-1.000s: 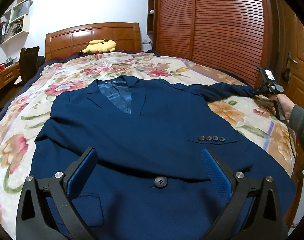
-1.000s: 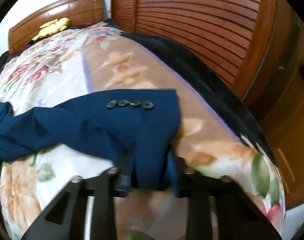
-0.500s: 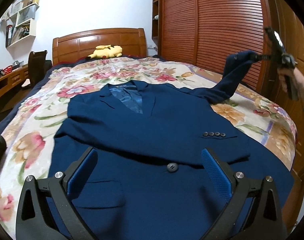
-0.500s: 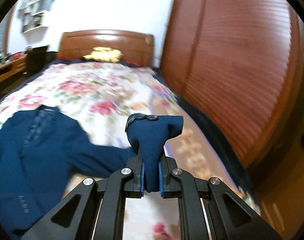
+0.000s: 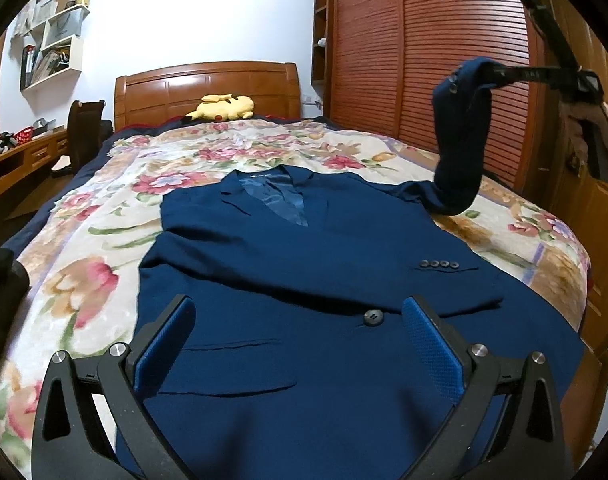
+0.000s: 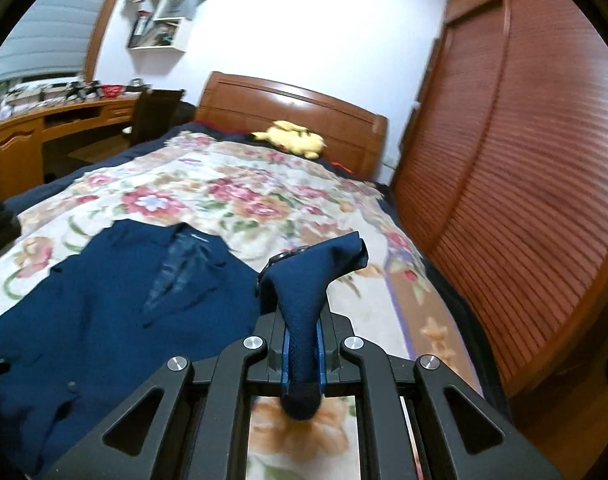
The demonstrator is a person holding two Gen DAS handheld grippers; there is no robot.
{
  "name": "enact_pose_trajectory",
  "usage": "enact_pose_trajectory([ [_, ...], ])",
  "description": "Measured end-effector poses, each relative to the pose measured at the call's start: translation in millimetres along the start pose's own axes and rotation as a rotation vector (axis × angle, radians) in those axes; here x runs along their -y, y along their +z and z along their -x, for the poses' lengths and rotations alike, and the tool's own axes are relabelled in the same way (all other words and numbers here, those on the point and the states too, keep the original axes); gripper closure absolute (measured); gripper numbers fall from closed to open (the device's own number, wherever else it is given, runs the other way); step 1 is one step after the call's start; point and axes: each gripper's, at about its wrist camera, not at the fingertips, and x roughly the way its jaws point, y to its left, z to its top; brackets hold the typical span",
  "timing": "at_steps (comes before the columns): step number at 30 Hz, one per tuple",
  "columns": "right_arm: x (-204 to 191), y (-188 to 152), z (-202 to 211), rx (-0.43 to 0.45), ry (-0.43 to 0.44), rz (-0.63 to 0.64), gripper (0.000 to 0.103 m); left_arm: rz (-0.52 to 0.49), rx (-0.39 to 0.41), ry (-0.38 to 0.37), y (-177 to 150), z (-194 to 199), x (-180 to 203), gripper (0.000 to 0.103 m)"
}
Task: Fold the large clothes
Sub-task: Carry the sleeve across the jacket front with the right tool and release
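Navy wool-like cloth fills both views: a suit jacket [image 5: 304, 280] lies face up on the bed [image 5: 103, 272], its collar toward the wooden headboard [image 5: 207, 88] and its hem toward the foot end, spread over a floral bedspread. One sleeve is folded across the chest, its four cuff buttons [image 5: 440, 265] lying on the side nearer the slatted wardrobe [image 5: 424, 60].

From the left wrist camera, the left gripper [image 5: 304, 328] hovers over the jacket's lower front with its blue pads [image 5: 432, 344] wide apart and nothing between them; a single front button [image 5: 374, 317] shows in the gap. This view alone shows the other sleeve [image 5: 460, 152] as a whole: it rises from the jacket's shoulder on the wardrobe side up to the right gripper [image 5: 492, 76], held aloft by a hand [image 5: 588, 128] well above the bed.

The right wrist camera gives what that view cannot: the close grip. The right gripper's jaws have just been closing and are clamped tight on the sleeve's cuff end, the cloth pinched between the blue pads [image 6: 320, 356], with the cuff flaring above them and a fold bulging below. Its buttons [image 6: 287, 255] peek out at the cuff's edge. It also shows a wooden desk [image 6: 43, 128] on the far side of the bed from the wardrobe, more fully than the left view does.

A yellow plush toy [image 5: 221, 107] rests against the headboard.
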Motion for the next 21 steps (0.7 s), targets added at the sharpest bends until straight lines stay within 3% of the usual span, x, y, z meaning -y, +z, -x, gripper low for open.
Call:
enact_pose_trajectory([
  [14,-62.6,16.3,58.0,0.145,0.189,0.167,0.094,0.049,0.039,0.059,-8.8,31.4,-42.6,0.000],
  [21,-72.0,-7.7,51.7,0.107,0.263,0.207,0.094,0.043,0.043,0.084,-13.6,37.6,-52.7,0.000],
])
